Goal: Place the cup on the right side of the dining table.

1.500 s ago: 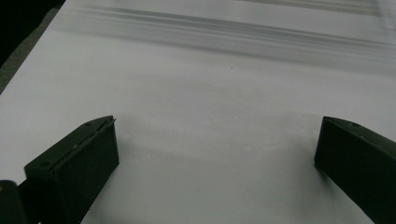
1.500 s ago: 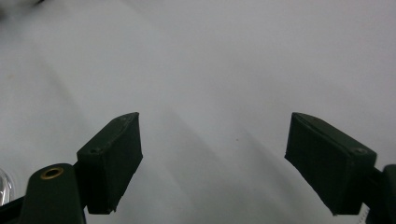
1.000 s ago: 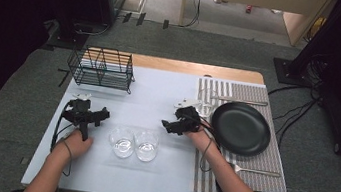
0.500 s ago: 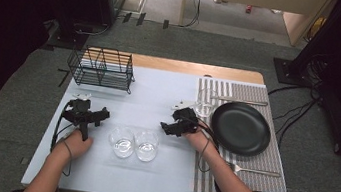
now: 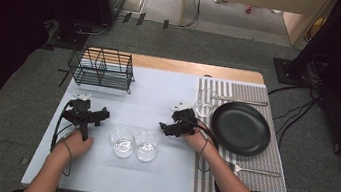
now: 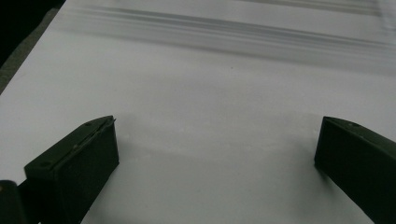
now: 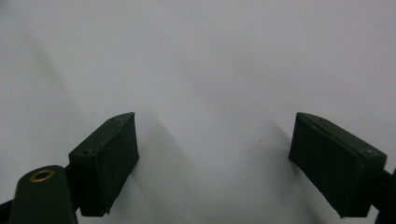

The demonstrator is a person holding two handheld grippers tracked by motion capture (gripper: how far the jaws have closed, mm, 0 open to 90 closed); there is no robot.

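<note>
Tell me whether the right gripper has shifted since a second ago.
No. The right gripper sits as before between the two glasses and the black plate; its empty jaws have just been opening.

— What sits at center frame?
— Two clear drinking glasses, the left glass (image 5: 122, 141) and the right glass (image 5: 146, 144), both upright and empty on the pale surface (image 5: 158, 94).

— How do they stand to each other?
— Side by side, rims just beside one another, possibly touching; it cannot be told. Both stand toward the near edge, well apart from anything else.
</note>
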